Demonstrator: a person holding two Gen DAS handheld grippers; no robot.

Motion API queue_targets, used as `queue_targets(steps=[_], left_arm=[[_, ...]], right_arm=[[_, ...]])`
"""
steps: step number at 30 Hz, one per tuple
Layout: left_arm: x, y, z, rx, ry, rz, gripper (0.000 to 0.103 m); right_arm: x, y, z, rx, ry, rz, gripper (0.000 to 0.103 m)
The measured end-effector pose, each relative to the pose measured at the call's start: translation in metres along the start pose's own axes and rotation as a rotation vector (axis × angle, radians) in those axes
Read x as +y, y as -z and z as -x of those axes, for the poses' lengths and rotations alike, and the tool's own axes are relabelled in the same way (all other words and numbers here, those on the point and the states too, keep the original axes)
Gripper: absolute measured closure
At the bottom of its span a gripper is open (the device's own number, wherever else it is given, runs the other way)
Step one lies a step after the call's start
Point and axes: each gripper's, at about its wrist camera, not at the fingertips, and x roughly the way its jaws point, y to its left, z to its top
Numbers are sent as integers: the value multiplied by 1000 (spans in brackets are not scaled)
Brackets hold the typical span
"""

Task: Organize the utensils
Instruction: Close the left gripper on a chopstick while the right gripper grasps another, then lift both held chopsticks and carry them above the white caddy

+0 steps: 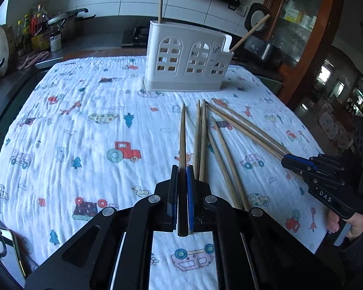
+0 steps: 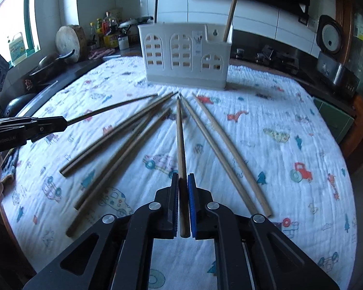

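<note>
A white house-shaped utensil holder (image 1: 186, 65) (image 2: 184, 53) stands at the far side of the printed cloth (image 1: 84, 120), with two chopsticks upright in it. My left gripper (image 1: 182, 169) is shut on one wooden chopstick (image 1: 182, 133), which points toward the holder. In the right wrist view that gripper (image 2: 65, 122) shows at the left, its chopstick (image 2: 113, 107) slightly off the cloth. My right gripper (image 2: 183, 176) is shut on another chopstick (image 2: 180, 140). In the left wrist view it (image 1: 286, 160) shows at the right. Several loose chopsticks (image 1: 220, 154) (image 2: 123, 133) lie fanned between the grippers.
A counter at the left carries bottles (image 1: 37, 31), a pot and a round wooden board (image 2: 70, 39). A stove and a rice cooker (image 2: 330, 35) stand behind the holder, and a wooden cabinet (image 1: 300, 24) at the right. A phone (image 1: 7, 249) lies at the cloth's near left corner.
</note>
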Motion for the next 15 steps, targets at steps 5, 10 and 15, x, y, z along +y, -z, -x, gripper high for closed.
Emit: queue_targets(steps=[5, 10, 15], left_arm=[[-4, -20, 24, -67, 16, -23, 98], [-7, -36, 33, -101, 32, -37, 98], [-11, -51, 30, -101, 37, -59, 98]], right_arm=[[3, -17, 32, -95, 1, 5, 96], [7, -40, 56, -196, -9, 8, 96], [9, -67, 60, -247, -23, 13, 96]])
